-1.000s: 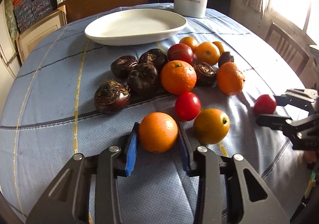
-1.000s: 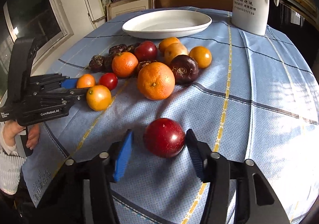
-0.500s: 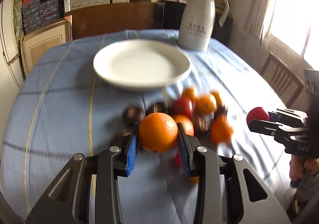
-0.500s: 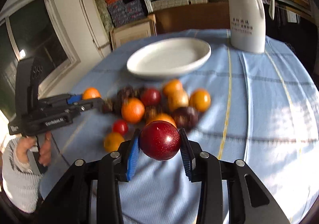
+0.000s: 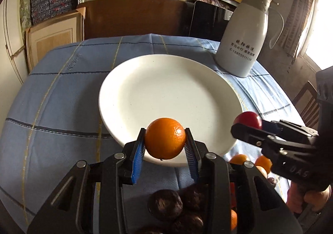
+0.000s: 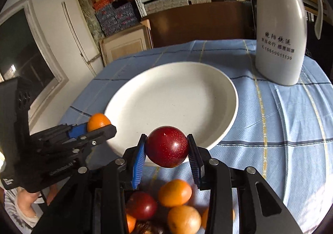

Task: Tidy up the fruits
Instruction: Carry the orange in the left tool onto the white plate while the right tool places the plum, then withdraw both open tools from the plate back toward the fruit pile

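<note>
The orange (image 5: 165, 141) is squeezed between the two blue pads of the left gripper (image 5: 165, 144), up in the air just over the near rim of the white plate (image 5: 172, 96). The right gripper (image 6: 166, 150) is clamped on a dark red fruit (image 6: 166, 146) in the same way, also over the near edge of the plate, a bit to the right of the orange. Nothing lies on the plate yet. More oranges, red fruits and dark brown ones wait in a pile (image 6: 174, 209) on the blue tablecloth (image 6: 281, 130) below the grippers, and a white jug (image 6: 281, 32) stands behind the plate. Both fruits are round and smooth, so I think they could slip or roll away easily. The orange looks firm with a thick peel, and probably not heavy. The red fruit has shiny skin and may bruise if pinched too hard. The best place to hold each one is right across its fat middle, which is where the pads sit now. I would lower each fruit until it almost touches the plate before letting go, so it does not roll off the edge.
</note>
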Demonstrator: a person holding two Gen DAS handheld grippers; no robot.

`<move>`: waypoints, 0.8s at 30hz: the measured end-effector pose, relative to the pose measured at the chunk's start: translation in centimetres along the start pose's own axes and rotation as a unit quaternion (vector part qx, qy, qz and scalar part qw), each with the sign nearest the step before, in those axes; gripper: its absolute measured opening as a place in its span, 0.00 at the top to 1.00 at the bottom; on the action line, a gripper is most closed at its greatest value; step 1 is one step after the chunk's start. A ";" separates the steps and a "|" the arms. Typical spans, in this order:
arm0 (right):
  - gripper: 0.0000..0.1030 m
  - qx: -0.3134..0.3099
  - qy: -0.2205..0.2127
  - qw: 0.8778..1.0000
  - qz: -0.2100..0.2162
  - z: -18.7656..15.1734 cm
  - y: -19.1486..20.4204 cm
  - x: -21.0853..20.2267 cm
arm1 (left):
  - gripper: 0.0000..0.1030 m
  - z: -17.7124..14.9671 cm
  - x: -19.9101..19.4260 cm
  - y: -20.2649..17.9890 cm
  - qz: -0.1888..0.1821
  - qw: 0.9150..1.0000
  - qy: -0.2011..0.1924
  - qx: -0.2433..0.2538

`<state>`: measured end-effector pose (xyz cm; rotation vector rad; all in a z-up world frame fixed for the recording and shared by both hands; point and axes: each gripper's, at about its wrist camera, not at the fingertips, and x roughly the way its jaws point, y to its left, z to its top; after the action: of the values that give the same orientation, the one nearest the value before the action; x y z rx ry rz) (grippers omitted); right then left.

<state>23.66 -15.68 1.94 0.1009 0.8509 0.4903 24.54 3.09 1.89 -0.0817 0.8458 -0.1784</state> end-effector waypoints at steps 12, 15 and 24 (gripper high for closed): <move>0.43 -0.003 -0.041 0.999 -0.010 -2.2 -0.3 -2.7 | 0.28 -2.2 -1.7 0.6 0.042 0.998 -0.029 0.025; 0.43 0.007 -0.052 0.999 -0.012 -3.9 -0.9 -4.3 | 0.27 -3.5 -2.8 1.0 0.040 0.998 -0.034 0.016; 0.36 0.060 -0.105 0.993 -0.003 -9.8 -2.8 -10.0 | 0.19 -10.2 -7.4 2.6 0.050 0.997 -0.045 -0.021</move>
<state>11.88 -23.78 1.65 0.2556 0.6731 0.4143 12.43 7.04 0.19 -0.0863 0.7619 -0.0620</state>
